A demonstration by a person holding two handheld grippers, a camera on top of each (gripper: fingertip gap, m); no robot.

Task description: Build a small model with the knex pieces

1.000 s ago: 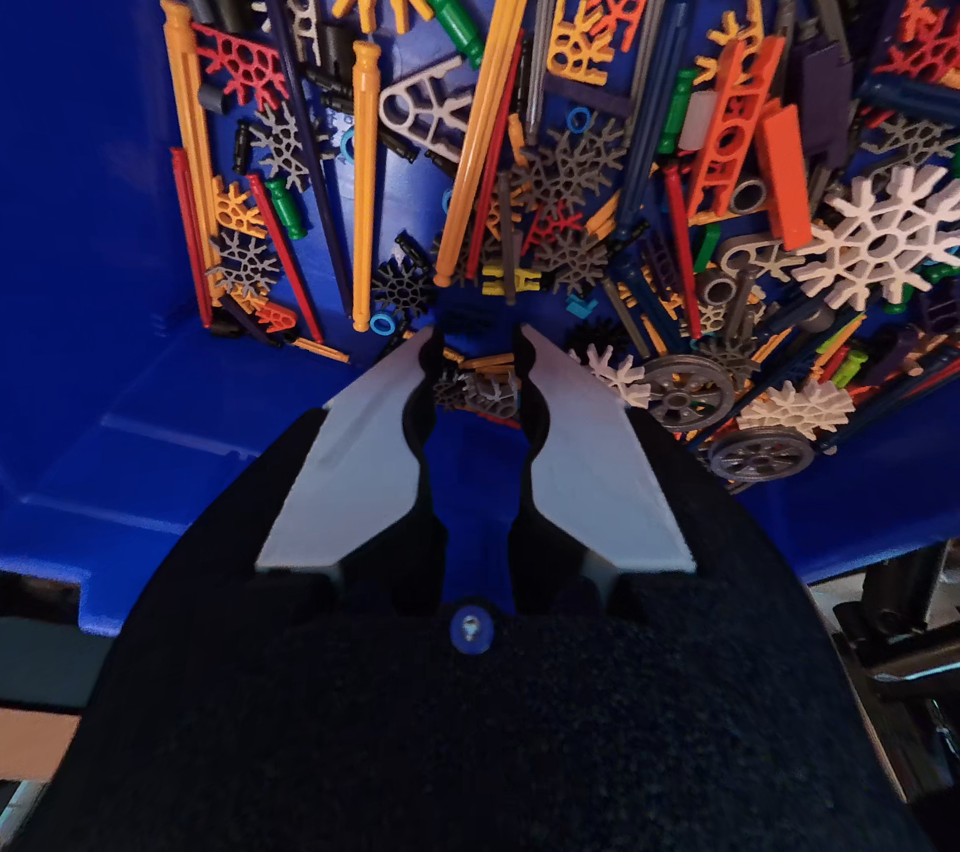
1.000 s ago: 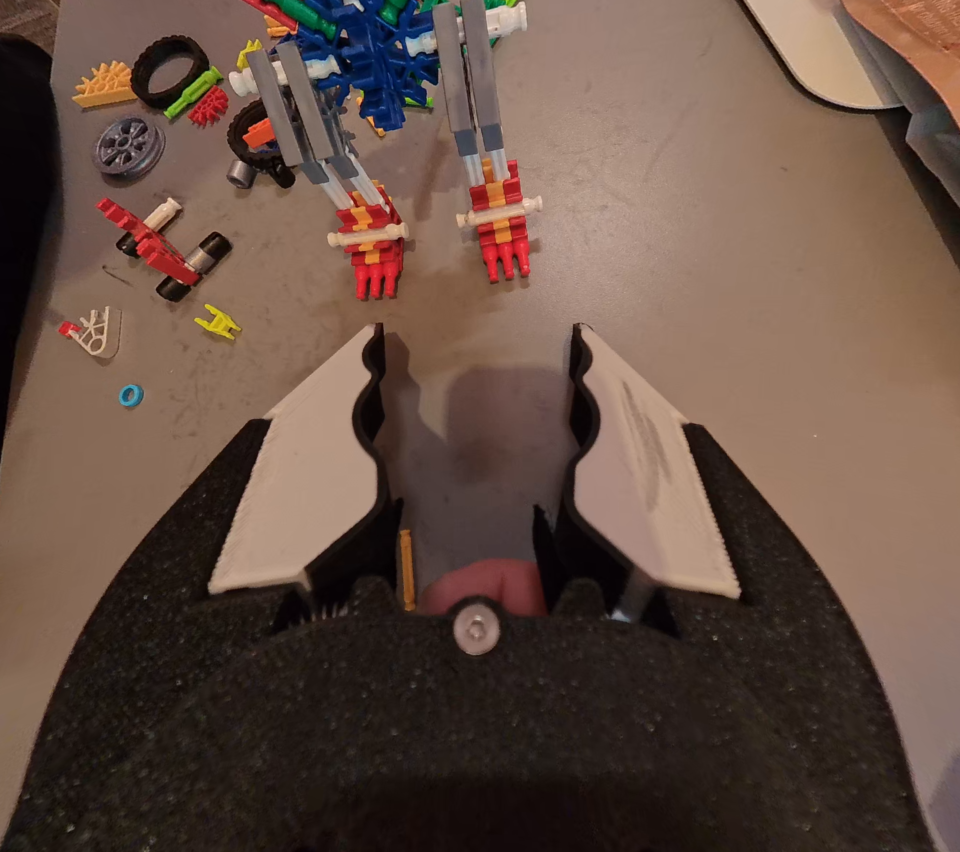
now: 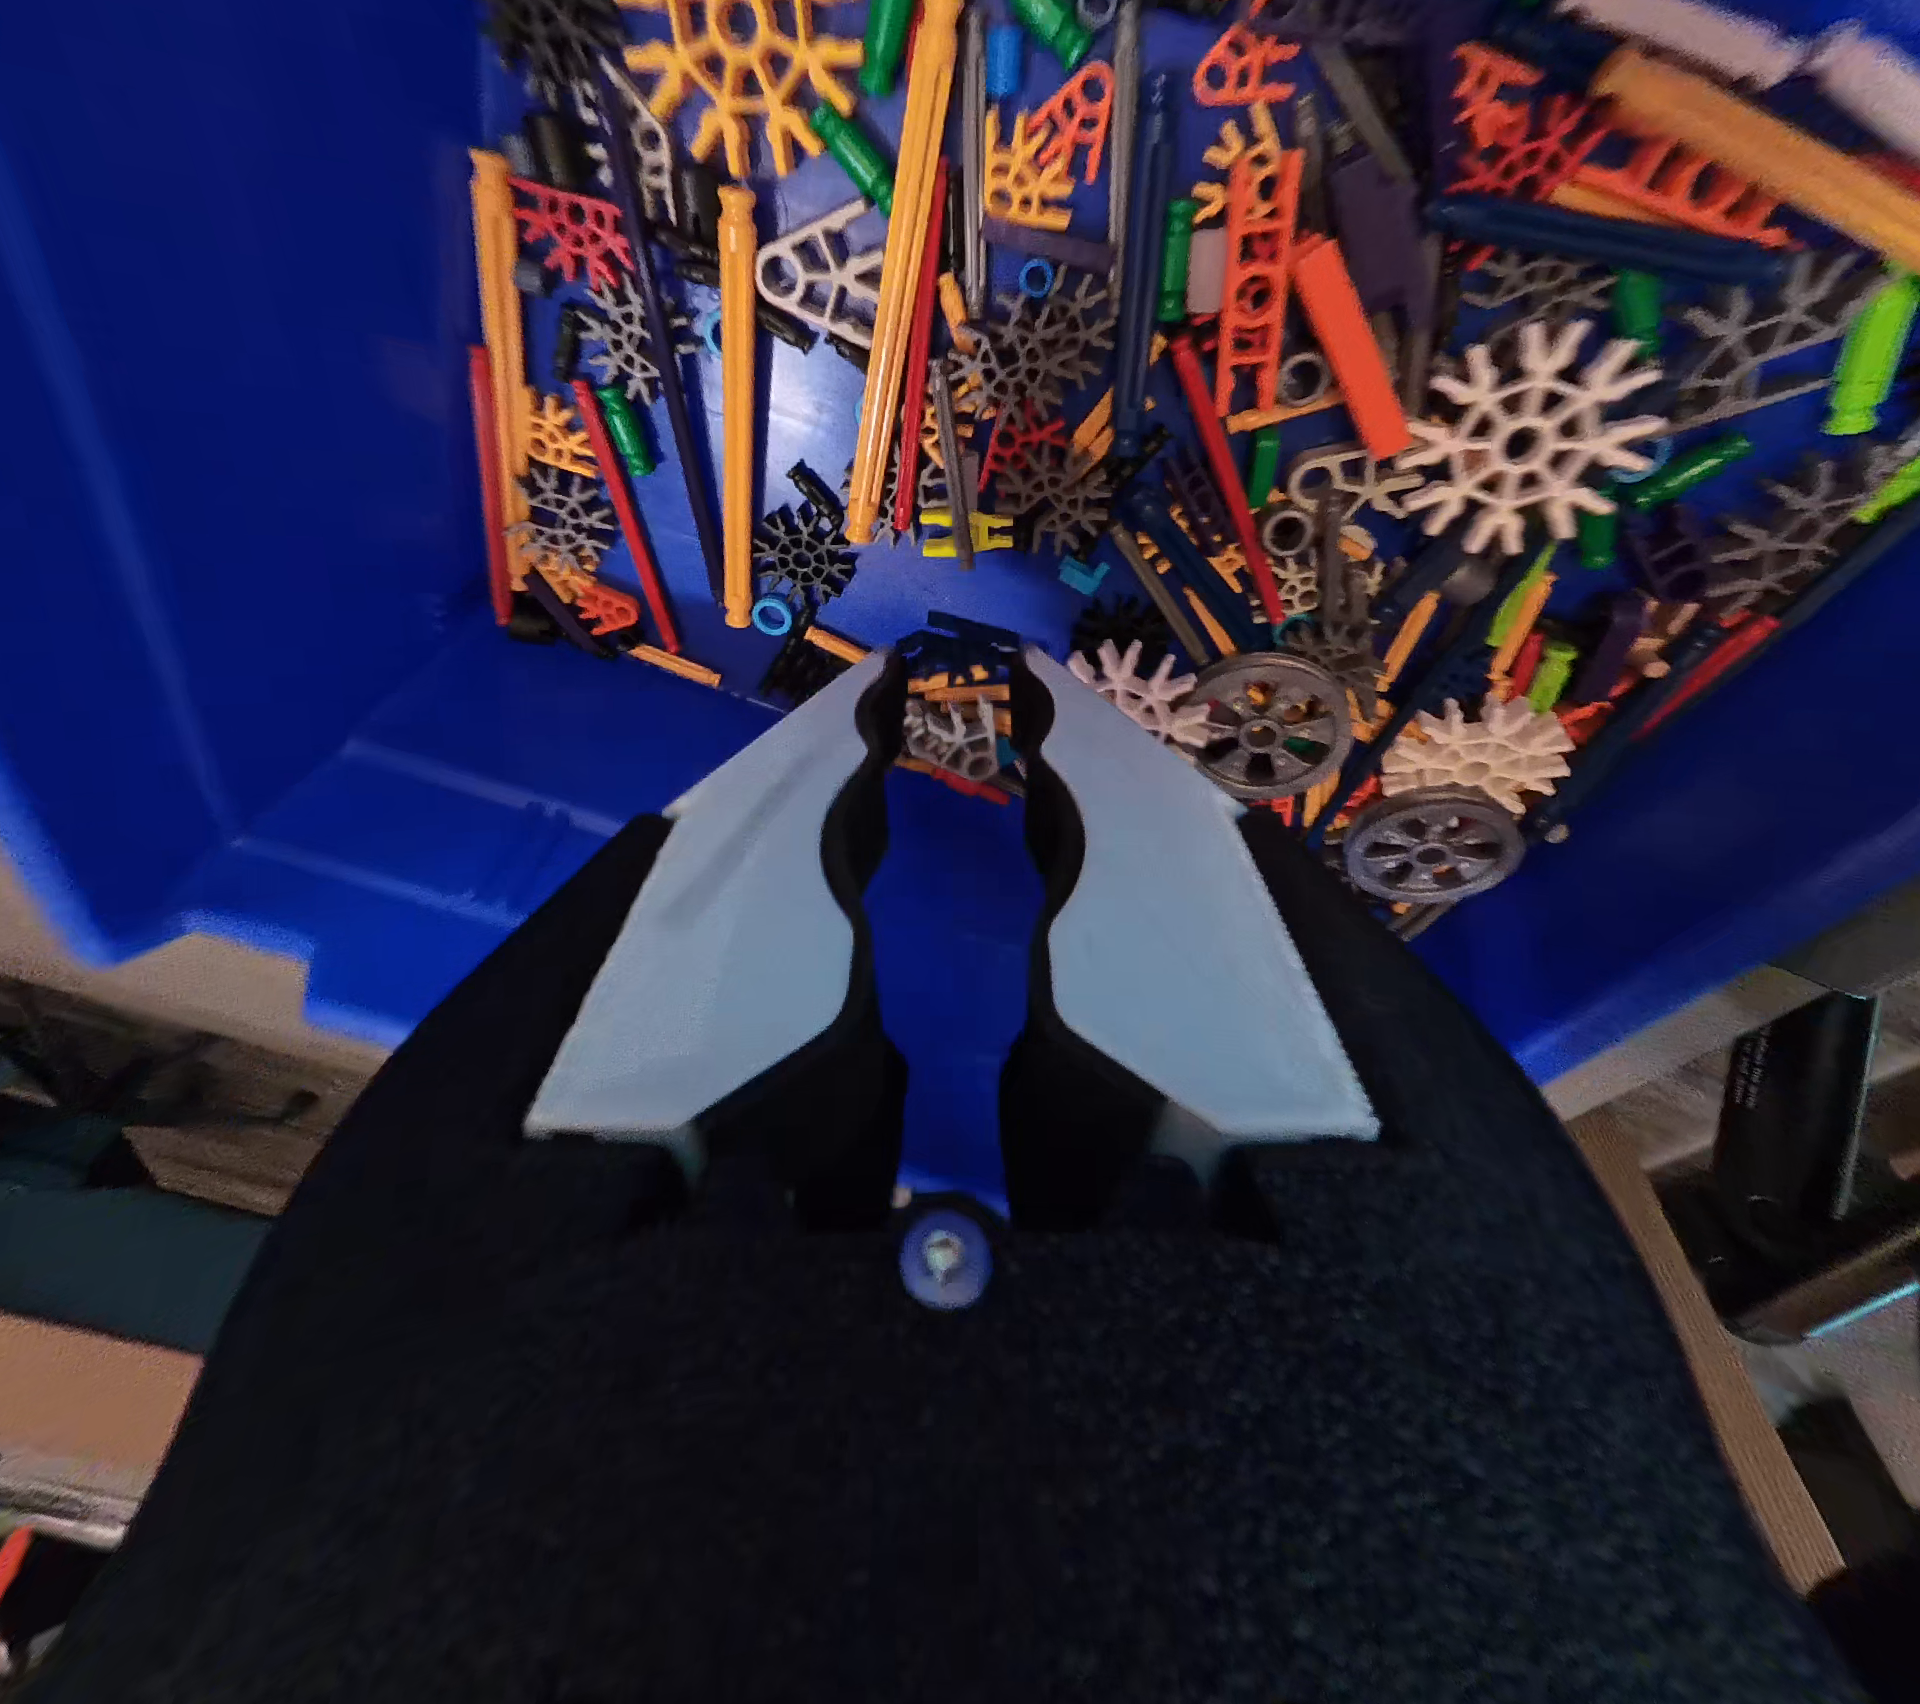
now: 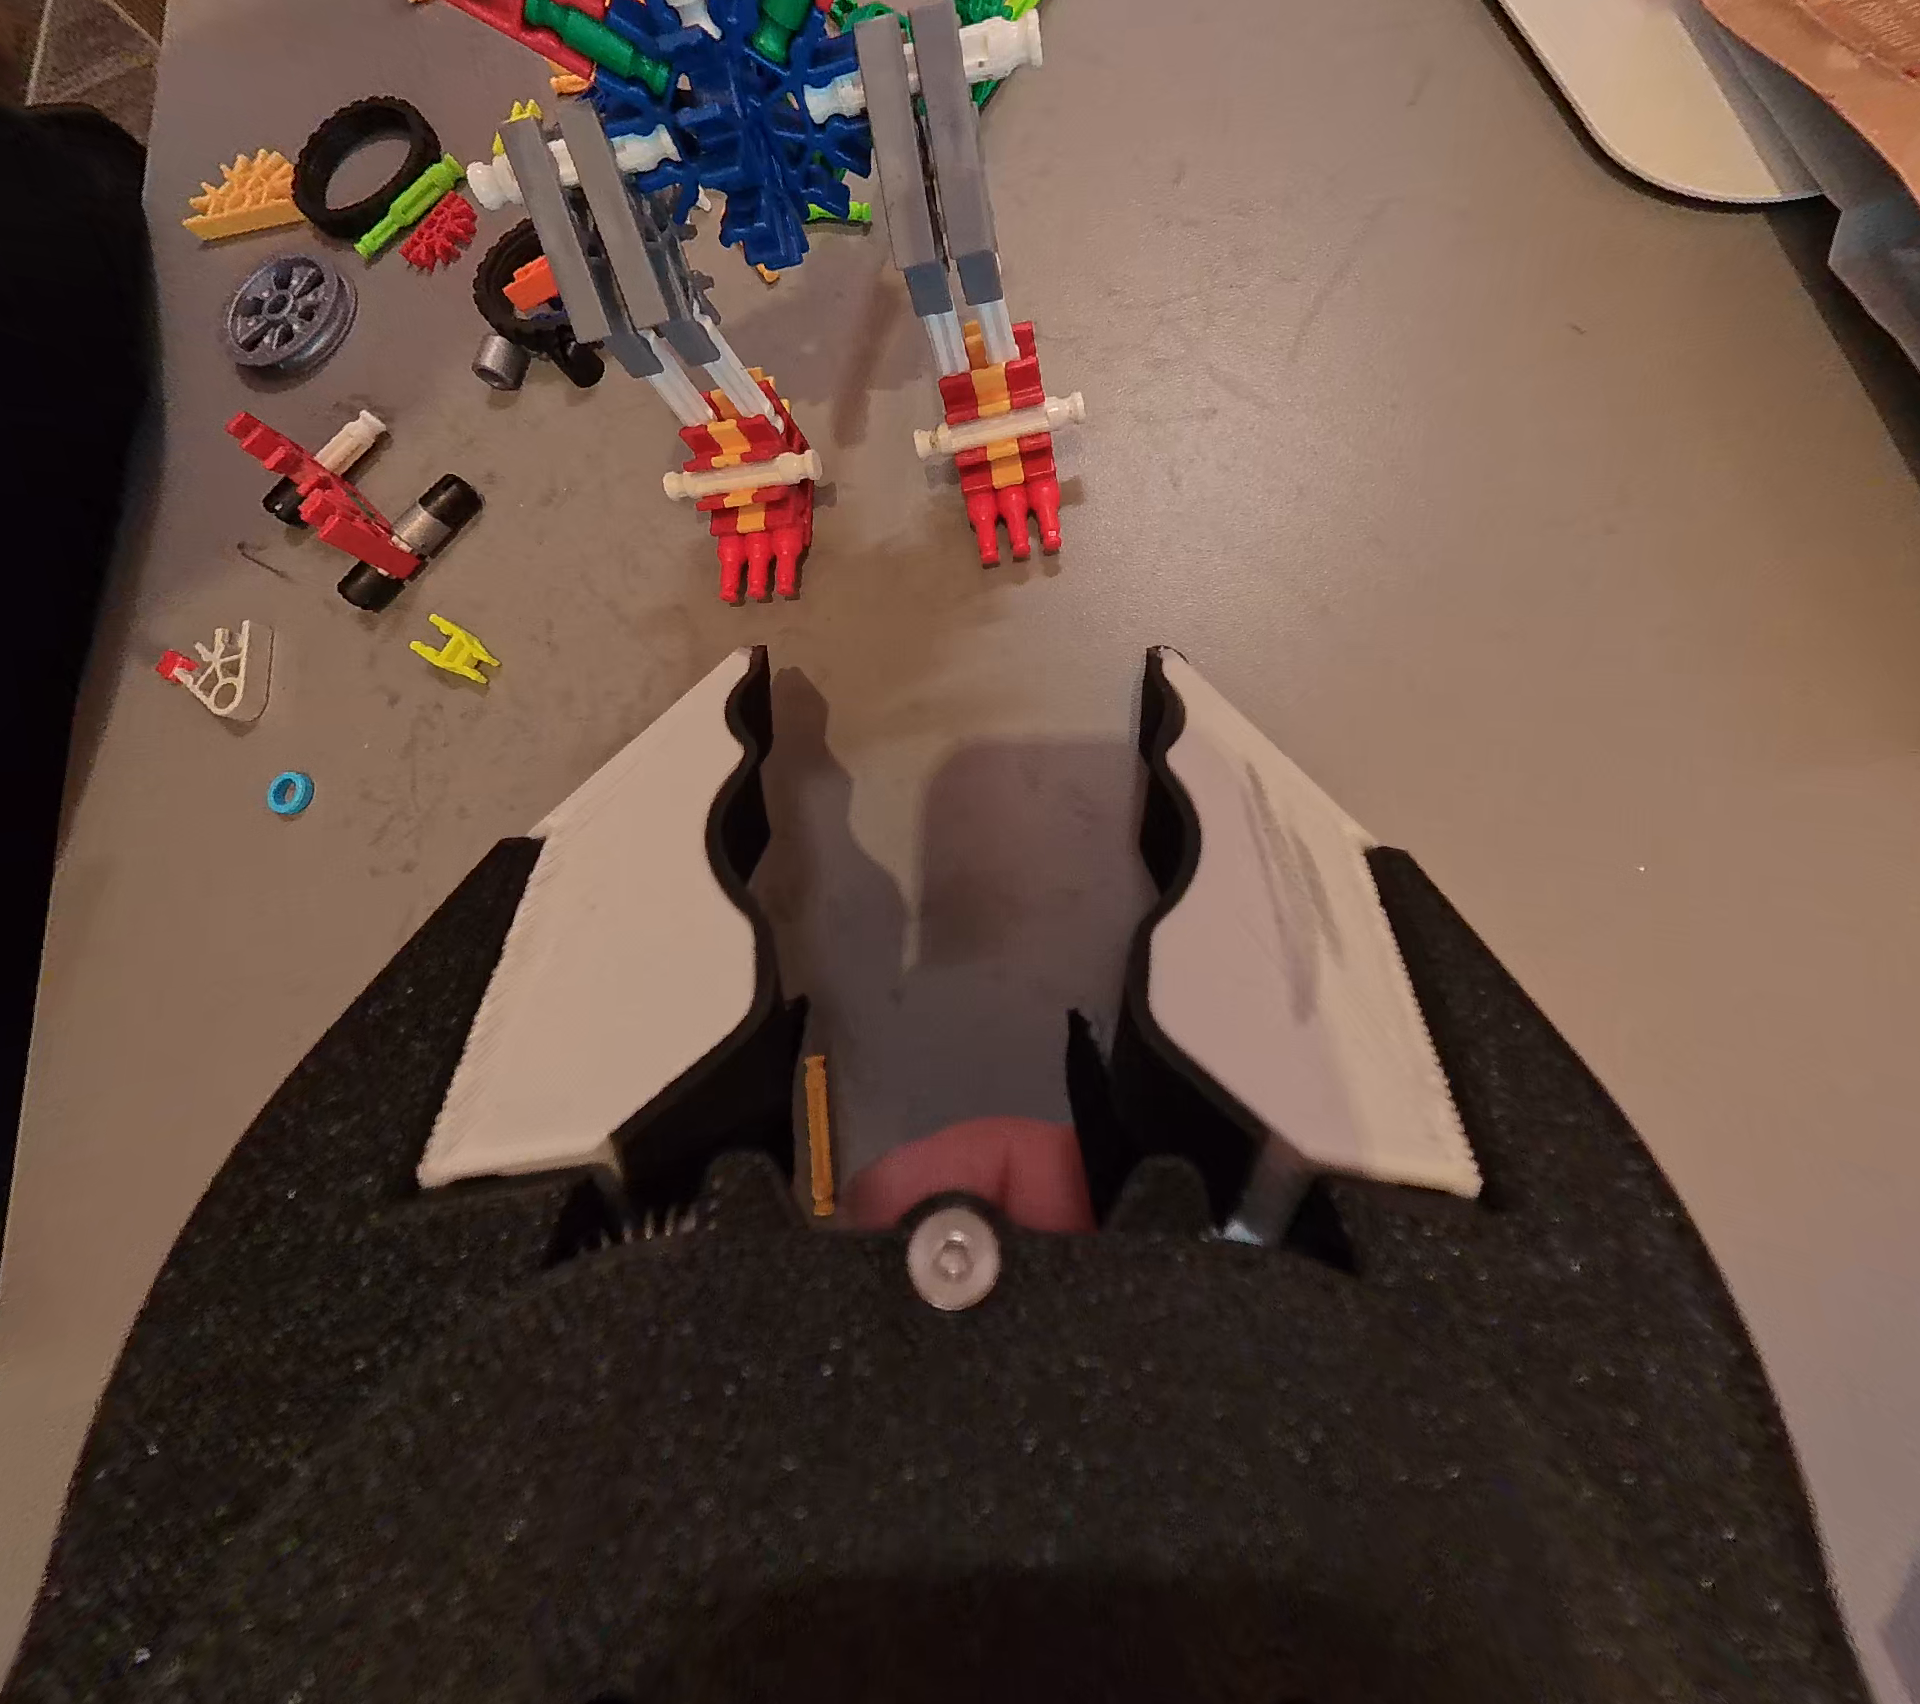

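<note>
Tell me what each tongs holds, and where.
Left tongs seemingly pinch a small dark blue piece by its ends; right tongs hold nothing.

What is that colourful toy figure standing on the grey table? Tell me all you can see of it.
The toy figure is built from snap-together plastic rods and connectors. A blue snowflake-shaped hub sits at its middle, with green and white rods and red lattice panels above. Two legs of paired grey bars end in red-and-yellow feet that rest on the grey table. Its top is cut off by the frame. Loose parts lie around it; the open right gripper is near but not touching.
</note>
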